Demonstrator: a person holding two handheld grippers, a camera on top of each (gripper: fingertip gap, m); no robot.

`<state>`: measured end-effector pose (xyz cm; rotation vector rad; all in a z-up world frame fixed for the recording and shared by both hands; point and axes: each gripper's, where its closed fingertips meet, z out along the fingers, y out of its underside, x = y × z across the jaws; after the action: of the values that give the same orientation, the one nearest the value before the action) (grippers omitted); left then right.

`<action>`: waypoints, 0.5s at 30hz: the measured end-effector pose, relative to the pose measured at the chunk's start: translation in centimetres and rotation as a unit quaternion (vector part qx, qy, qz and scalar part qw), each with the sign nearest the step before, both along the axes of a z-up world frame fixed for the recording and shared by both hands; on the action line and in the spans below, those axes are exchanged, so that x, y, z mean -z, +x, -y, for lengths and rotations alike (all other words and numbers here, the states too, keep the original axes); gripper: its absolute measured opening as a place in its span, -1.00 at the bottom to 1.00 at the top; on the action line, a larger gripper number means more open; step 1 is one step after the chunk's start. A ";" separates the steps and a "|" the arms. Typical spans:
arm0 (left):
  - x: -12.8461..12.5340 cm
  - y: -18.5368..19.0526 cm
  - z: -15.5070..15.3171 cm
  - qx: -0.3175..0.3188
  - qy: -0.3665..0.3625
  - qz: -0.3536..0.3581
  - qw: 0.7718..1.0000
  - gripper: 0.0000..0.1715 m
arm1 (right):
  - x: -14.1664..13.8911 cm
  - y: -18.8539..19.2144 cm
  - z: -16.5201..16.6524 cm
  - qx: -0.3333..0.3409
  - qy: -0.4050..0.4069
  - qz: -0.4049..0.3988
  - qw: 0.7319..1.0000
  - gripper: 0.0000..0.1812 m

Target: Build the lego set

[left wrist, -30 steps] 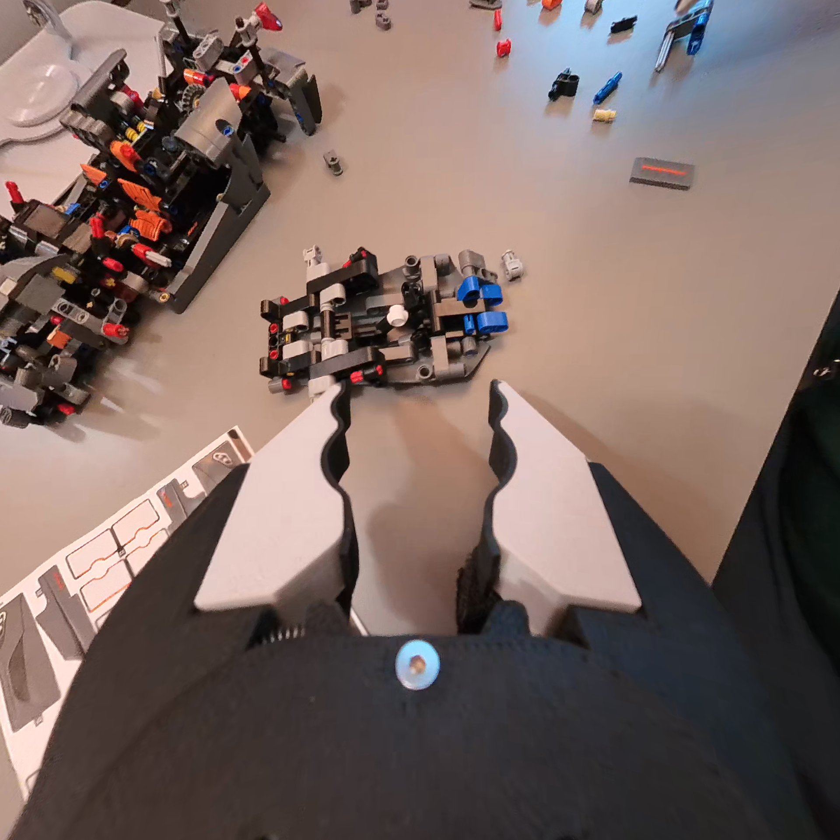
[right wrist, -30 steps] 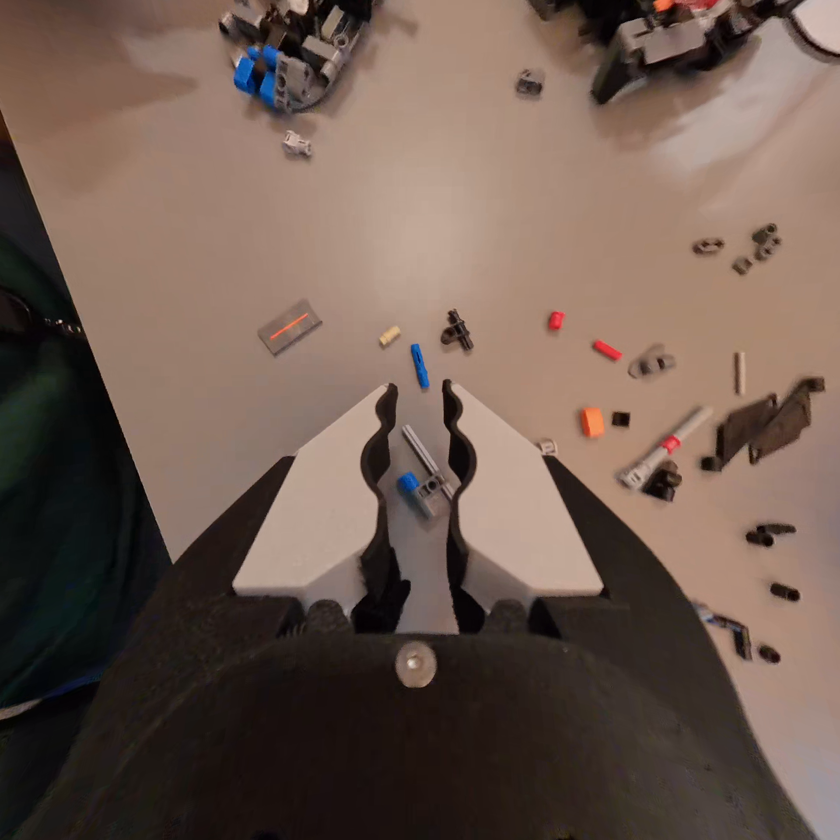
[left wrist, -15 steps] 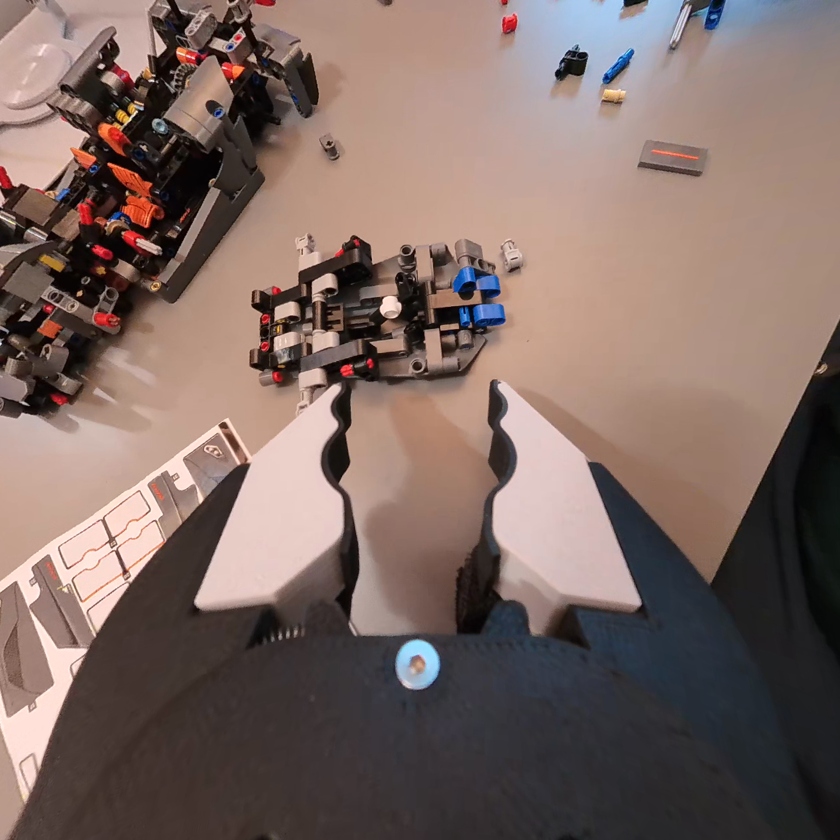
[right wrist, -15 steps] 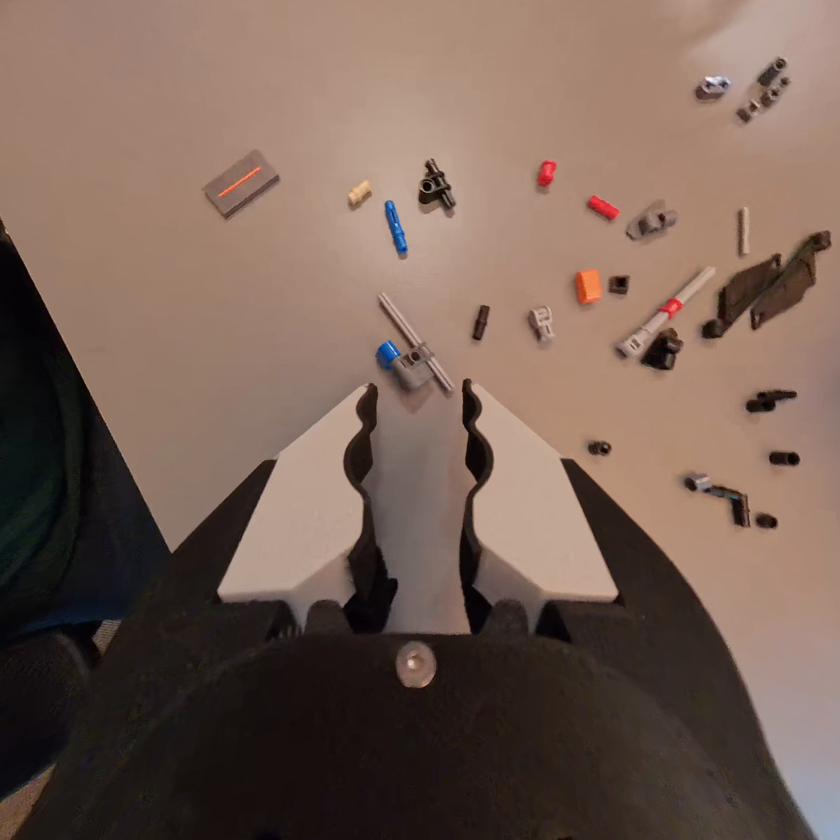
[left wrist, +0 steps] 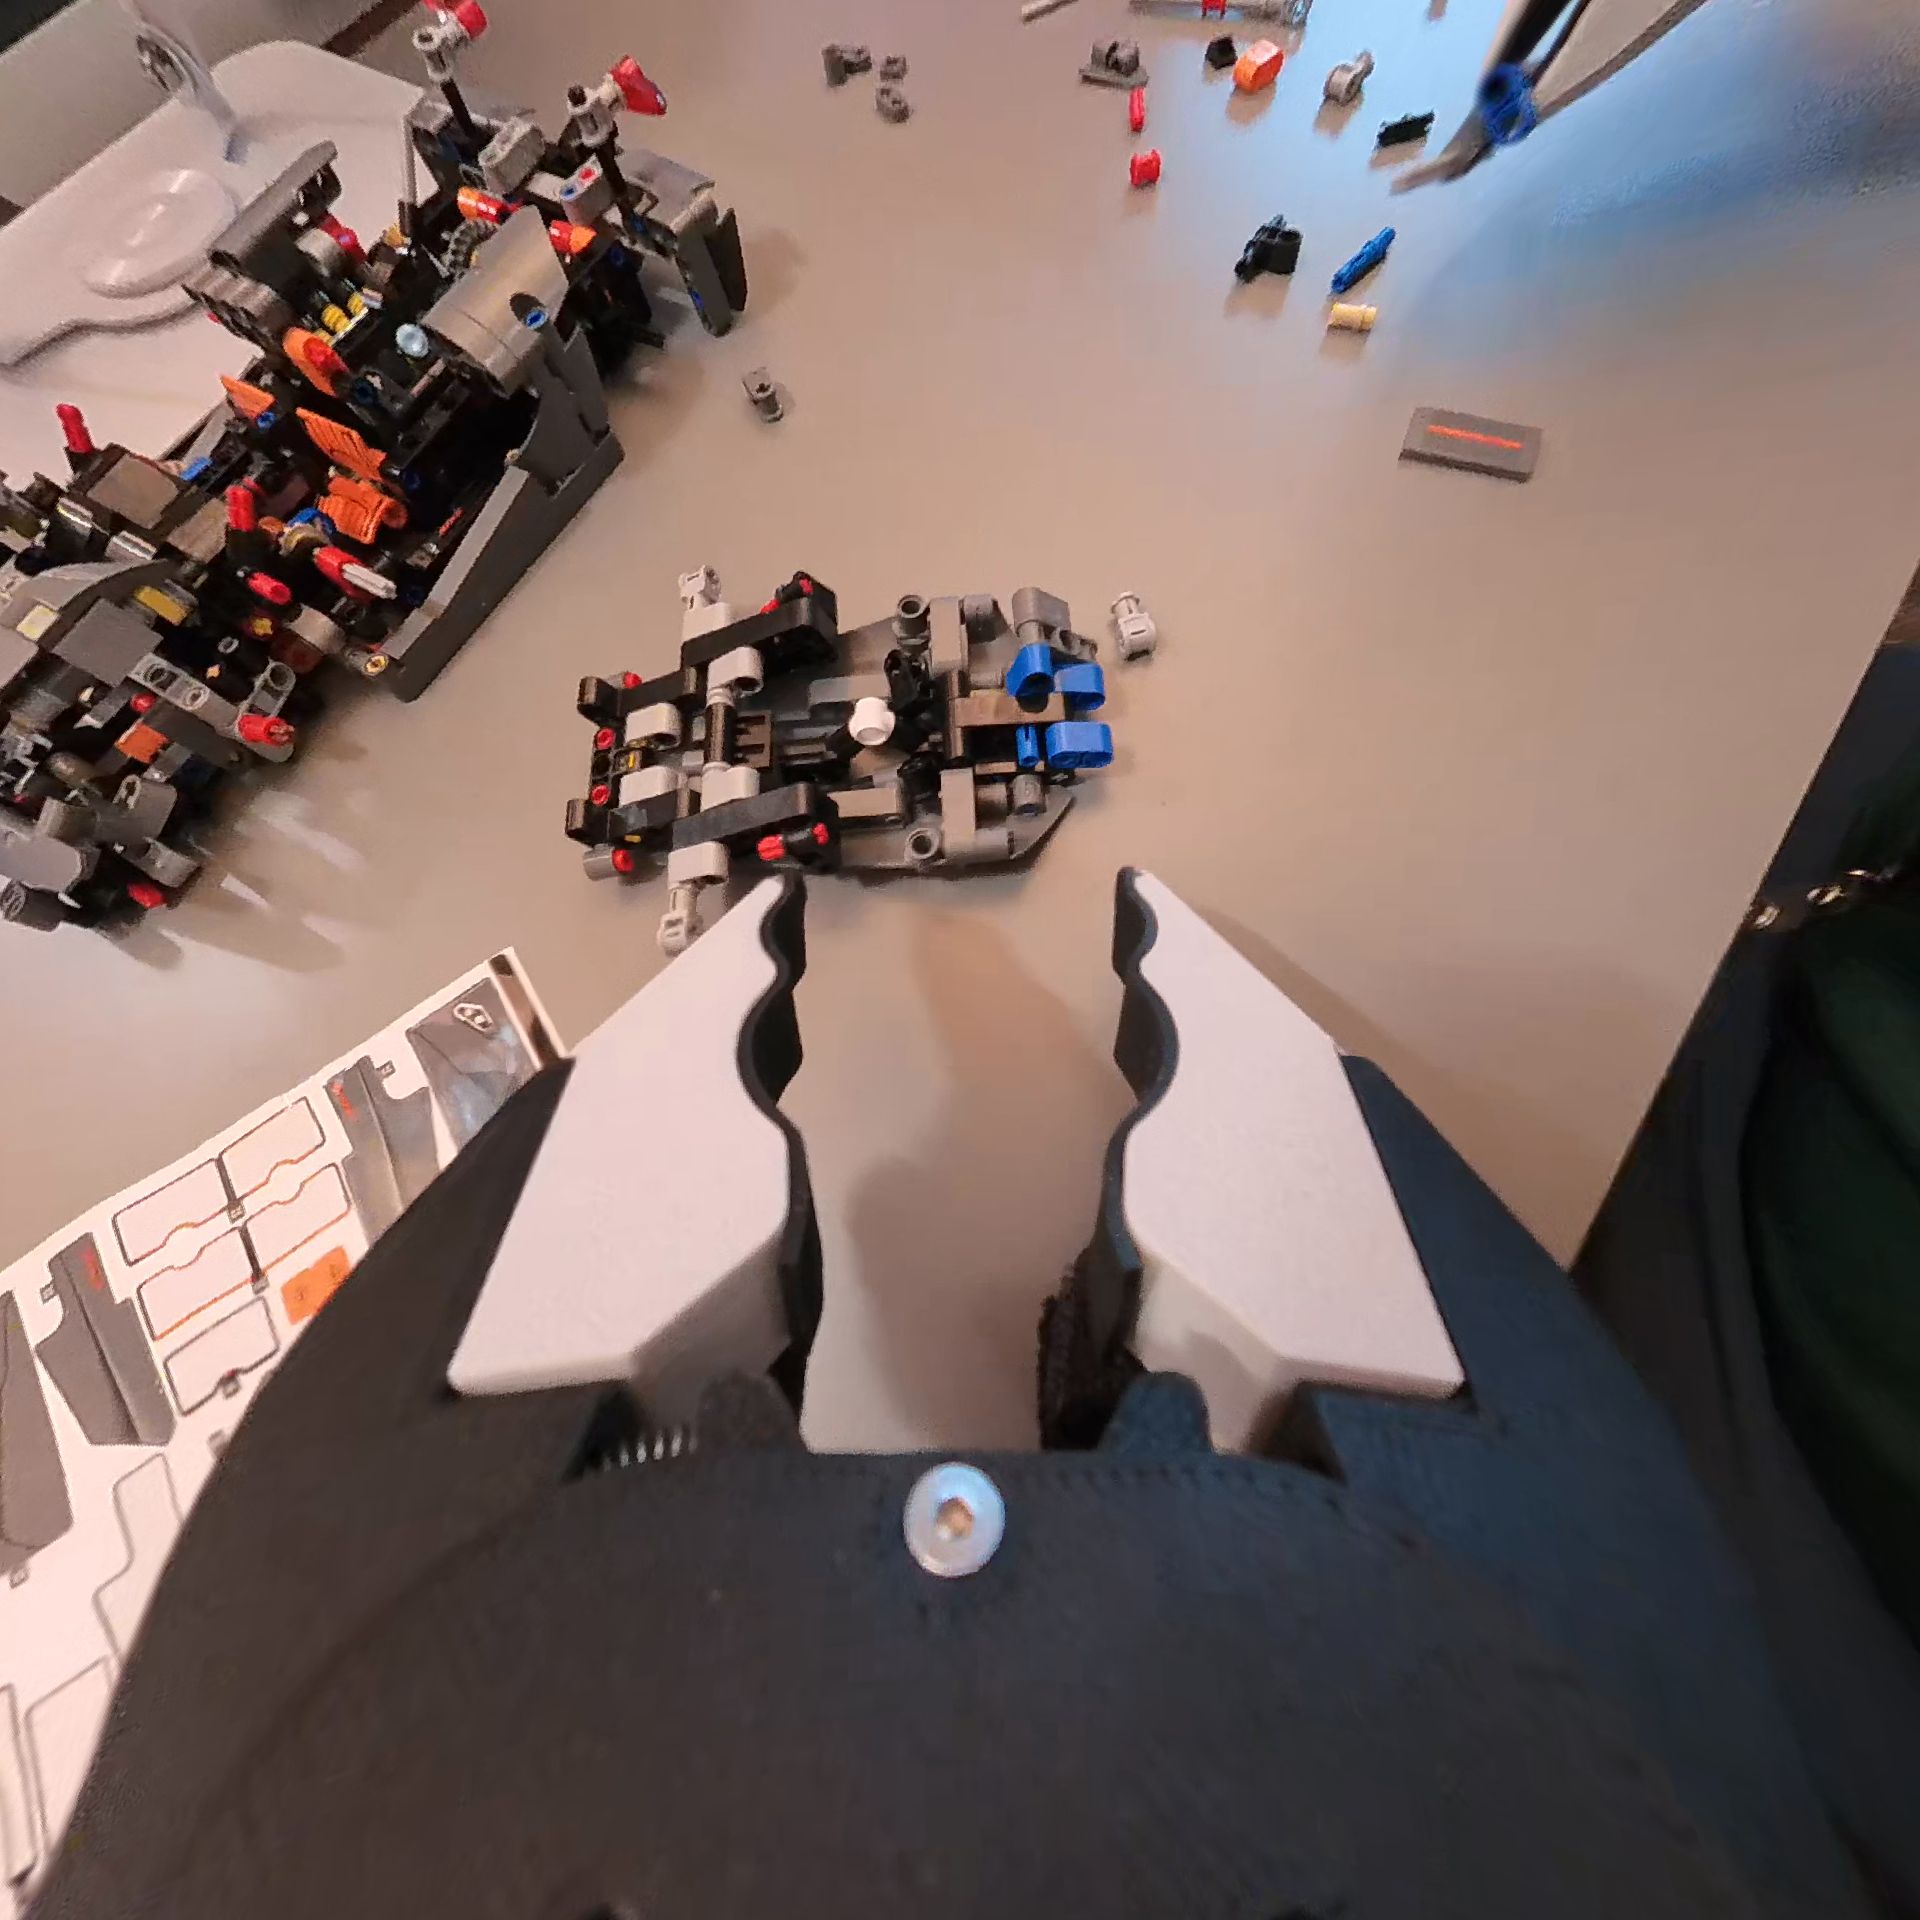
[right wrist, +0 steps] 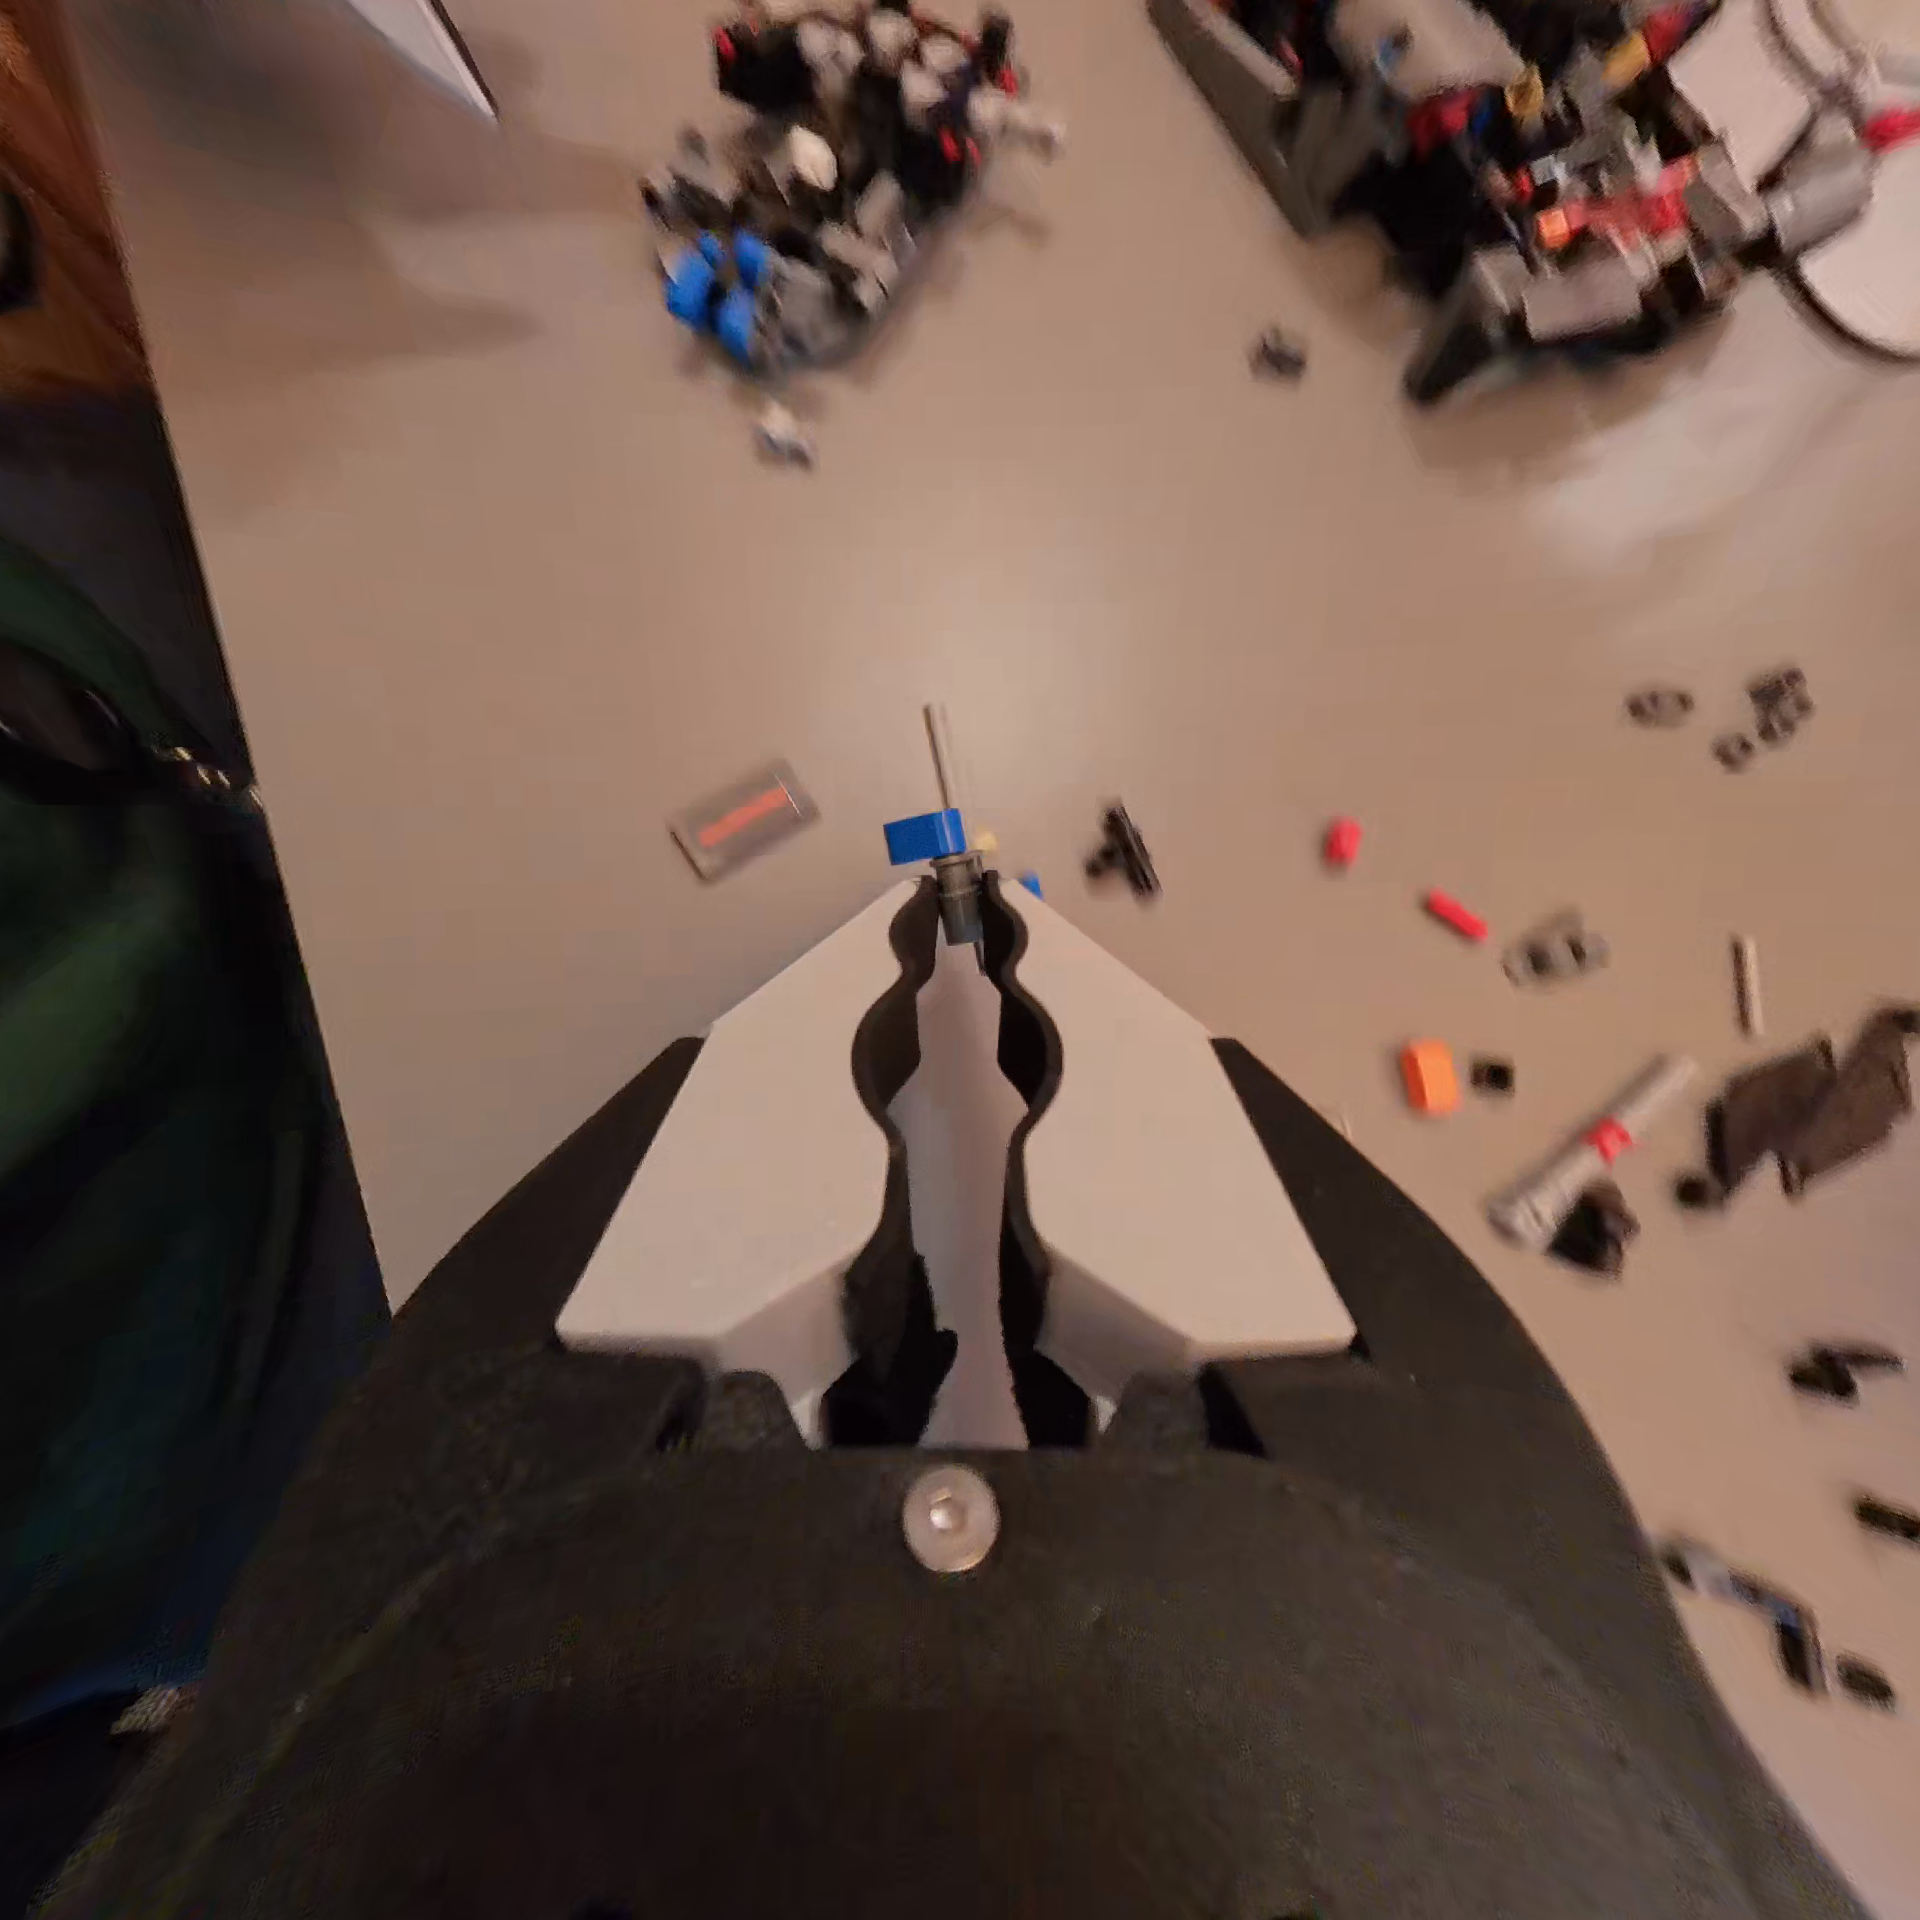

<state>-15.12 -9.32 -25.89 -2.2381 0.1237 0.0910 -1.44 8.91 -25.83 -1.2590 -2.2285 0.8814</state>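
We see a smooth table [left wrist: 1039, 436] with a soft sheen, catching pale reflections. The loose pieces [left wrist: 1257, 64] and the small assembly [left wrist: 831, 738] are glossy hard plastic. The sticker sheet [left wrist: 208, 1226] is paper, slightly shiny. Our left gripper [left wrist: 956, 894] has matt grey plastic fingers [left wrist: 665, 1122] on a black, finely ribbed body, with a bright metal screw [left wrist: 953, 1519]. The right gripper [right wrist: 958, 896] looks the same.
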 end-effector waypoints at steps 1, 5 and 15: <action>-0.1 0.2 -0.1 0.001 0.005 0.001 1.000 -0.33 | -0.3 -0.7 1.0 -0.009 -0.008 -0.006 1.000 -0.94; -0.6 1.4 -0.7 0.009 0.028 0.008 1.000 -0.35 | -1.6 -3.5 5.6 -0.045 -0.077 -0.012 0.996 -0.94; -1.7 6.5 -3.0 0.073 0.088 0.051 0.992 -0.50 | -2.4 -6.6 14.6 -0.131 -0.294 0.067 0.944 -0.94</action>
<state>-8.63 -6.35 -24.22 -2.0467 0.2138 -0.0888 -8.02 -5.68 -23.47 -1.3043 -2.3615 1.7069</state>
